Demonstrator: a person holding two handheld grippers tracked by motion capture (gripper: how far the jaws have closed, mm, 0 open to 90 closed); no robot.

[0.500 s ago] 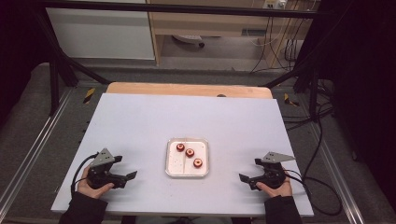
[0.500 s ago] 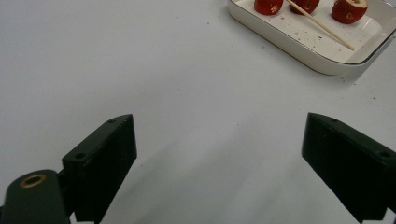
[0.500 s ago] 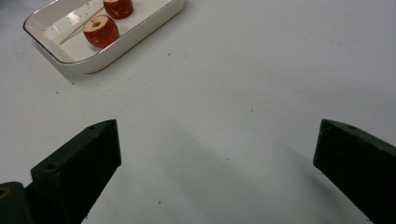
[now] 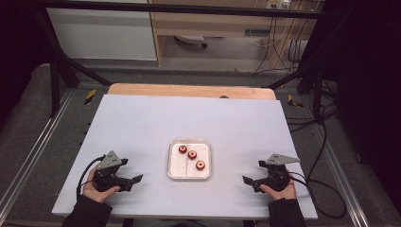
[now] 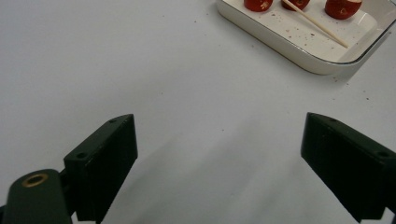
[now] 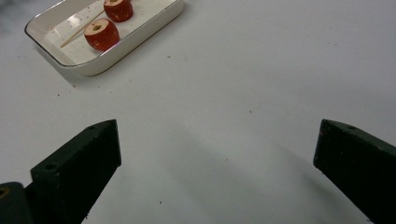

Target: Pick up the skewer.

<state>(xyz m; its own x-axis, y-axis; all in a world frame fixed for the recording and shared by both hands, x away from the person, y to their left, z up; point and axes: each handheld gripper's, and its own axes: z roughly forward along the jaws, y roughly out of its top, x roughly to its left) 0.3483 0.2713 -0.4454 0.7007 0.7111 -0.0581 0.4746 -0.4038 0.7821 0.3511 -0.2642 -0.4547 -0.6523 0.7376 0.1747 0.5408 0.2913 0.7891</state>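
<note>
Both tools idle on worktop (image 4: pixel 142 123), jaws wide, nothing held: L tool (image 4: pixel 136 179), R tool (image 4: pixel 247 180). White tray (image 4: pixel 189 176) sits betw them w/ 3 red fruit pcs (image 4: pixel 192 154) + skewer (image 5: pixel 315 23). Next, prob: approach skewer low, pinch near one end, keep tray from sliding.

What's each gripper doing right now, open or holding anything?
Left gripper: open, empty, resting on the table left of the tray.
Right gripper: open, empty, on the table right of the tray.
</note>
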